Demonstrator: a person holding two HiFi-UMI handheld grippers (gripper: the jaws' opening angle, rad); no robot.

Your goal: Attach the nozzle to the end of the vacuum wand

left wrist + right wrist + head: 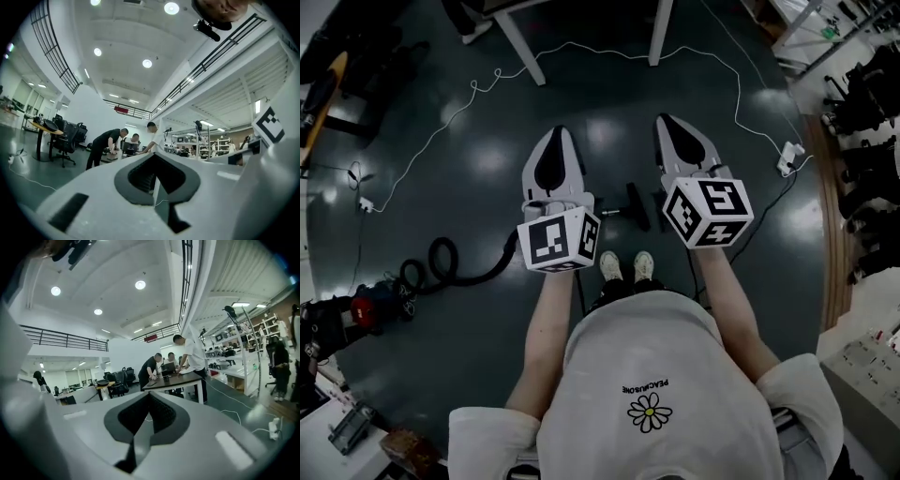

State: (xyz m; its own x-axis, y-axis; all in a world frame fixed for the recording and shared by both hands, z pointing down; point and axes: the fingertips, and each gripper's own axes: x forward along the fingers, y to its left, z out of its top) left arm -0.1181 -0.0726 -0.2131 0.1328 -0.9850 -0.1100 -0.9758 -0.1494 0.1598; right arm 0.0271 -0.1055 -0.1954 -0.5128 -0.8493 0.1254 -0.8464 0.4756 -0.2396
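Hovering over the floor (487,112), left gripper (555,136) and right gripper (673,124) both clamped tight, empty. Black nozzle (635,206), apparently, lies below between them: likely light, rigid plastic; take its neck.

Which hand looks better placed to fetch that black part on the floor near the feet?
Right, narrowly. In the head view the black part lies closer to the right gripper than to the left gripper. Both are shut, empty and held high, so either must come down and open first.
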